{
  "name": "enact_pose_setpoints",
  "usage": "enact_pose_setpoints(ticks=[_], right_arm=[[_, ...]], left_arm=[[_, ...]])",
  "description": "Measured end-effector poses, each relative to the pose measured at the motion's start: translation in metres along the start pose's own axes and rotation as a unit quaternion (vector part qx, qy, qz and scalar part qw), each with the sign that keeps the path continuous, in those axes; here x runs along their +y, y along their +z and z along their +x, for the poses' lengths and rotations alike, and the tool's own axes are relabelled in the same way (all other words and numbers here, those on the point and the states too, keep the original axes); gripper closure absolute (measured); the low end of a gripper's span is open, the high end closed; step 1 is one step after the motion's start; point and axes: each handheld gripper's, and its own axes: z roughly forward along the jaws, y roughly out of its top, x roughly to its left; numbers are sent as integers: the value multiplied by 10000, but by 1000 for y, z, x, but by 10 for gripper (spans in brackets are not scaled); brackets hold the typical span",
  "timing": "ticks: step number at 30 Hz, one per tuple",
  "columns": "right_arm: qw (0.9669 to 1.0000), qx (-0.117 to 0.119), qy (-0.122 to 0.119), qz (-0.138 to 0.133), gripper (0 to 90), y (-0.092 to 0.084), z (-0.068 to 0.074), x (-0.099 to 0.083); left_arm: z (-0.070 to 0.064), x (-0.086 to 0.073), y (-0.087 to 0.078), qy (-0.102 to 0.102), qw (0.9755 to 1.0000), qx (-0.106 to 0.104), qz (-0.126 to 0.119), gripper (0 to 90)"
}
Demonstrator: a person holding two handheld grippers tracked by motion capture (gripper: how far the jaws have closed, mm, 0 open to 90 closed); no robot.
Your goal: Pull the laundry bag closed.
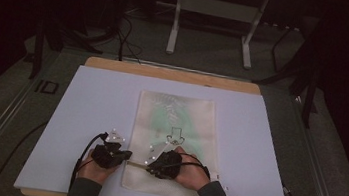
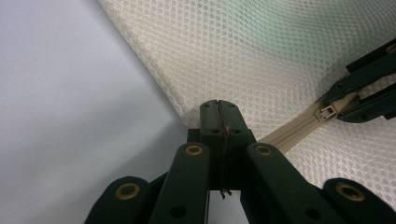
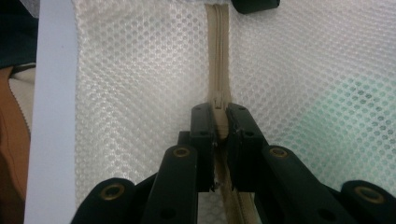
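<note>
The left gripper (image 2: 218, 108) is pinching the mesh bag's (image 2: 261, 56) edge, jaws closed; the right gripper (image 3: 219, 116) is clamping narrowly on the zip pull (image 3: 219, 103); both are resting on the white board (image 1: 86, 102).

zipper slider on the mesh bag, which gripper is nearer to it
Right. The right gripper is closed on the zipper slider; the left gripper pinches the mesh bag at its edge, along the zipper.

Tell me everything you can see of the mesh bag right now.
The mesh bag is cream honeycomb netting, lying flat on the white board, with something green showing through it. A beige zipper runs along it near the person's end. The left gripper is shut on the bag's edge at the zipper's end; the right gripper is shut on the zipper slider.
</note>
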Motion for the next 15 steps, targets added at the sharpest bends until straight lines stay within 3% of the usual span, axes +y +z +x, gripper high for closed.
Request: enact_pose_setpoints(ticks=[15], right_arm=[[10000, 4, -4, 24, 824, -5, 0, -6]], left_arm=[[-1, 0, 0, 0, 10000, 10, -2, 898]])
